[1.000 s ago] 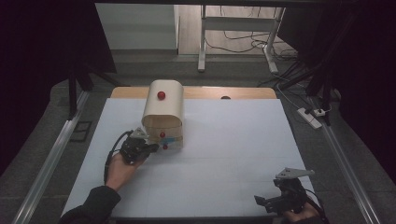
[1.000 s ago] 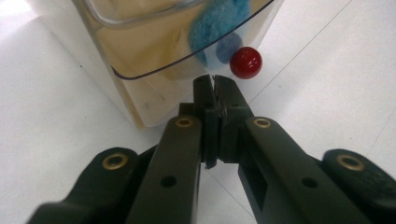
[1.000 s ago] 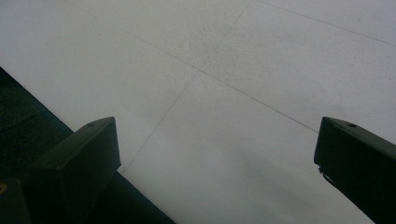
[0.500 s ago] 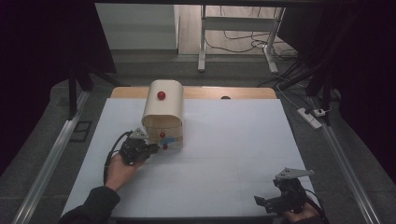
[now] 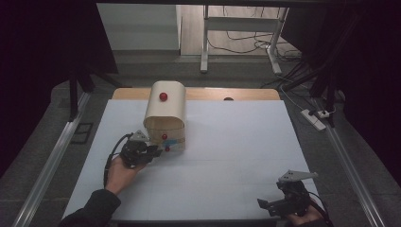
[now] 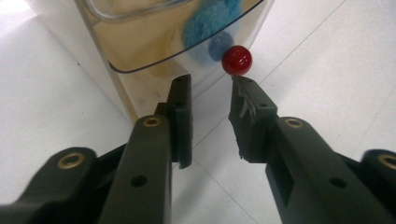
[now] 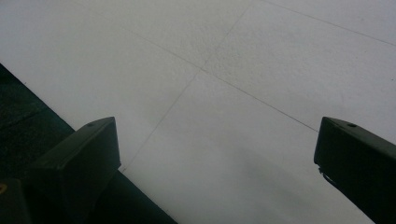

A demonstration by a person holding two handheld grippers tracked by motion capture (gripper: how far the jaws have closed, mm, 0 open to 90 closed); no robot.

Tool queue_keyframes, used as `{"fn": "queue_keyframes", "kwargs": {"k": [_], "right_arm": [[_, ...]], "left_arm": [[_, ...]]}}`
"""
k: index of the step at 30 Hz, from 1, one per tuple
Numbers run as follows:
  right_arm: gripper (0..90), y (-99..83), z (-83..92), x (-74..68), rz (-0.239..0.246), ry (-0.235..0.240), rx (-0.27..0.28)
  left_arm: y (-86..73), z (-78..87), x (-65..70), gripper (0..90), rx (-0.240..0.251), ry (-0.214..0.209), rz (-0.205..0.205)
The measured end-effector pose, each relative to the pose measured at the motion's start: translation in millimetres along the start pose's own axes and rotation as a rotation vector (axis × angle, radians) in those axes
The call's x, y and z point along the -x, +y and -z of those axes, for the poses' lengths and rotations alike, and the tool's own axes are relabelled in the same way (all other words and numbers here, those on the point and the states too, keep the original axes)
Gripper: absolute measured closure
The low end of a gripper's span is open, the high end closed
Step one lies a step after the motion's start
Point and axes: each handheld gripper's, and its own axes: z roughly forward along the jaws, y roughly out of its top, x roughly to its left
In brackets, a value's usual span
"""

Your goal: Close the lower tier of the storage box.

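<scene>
Little has moved since earlier; our left claw point(image 6: 210, 100) stays released, red knob point(image 6: 236, 59) just beyond its right jaw tip; right claw point(image 5: 276, 205) released, well apart.

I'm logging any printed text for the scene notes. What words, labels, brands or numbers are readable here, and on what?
None: no readable text in any view.
The bread box and its red knob carry no lettering.
The left hand-held gripper, the right hand-held gripper and the white table show no print.
</scene>
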Motion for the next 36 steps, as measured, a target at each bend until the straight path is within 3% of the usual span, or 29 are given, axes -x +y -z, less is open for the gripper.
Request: {"fn": "queue_keyframes", "kwargs": {"k": [26, 36], "right_arm": [[0.0, 0.0, -0.3, -0.3, 0.002, 0.0, -0.004], [0.0, 0.1, -0.4, -0.4, 0.003, 0.001, -0.006]], "left_arm": [[0.5, 9.0, 8.2, 40.3, 0.033, 0.0, 0.0], [1.2, 9.5, 11.8, 27.5, 0.039, -0.038, -0.004]]}}
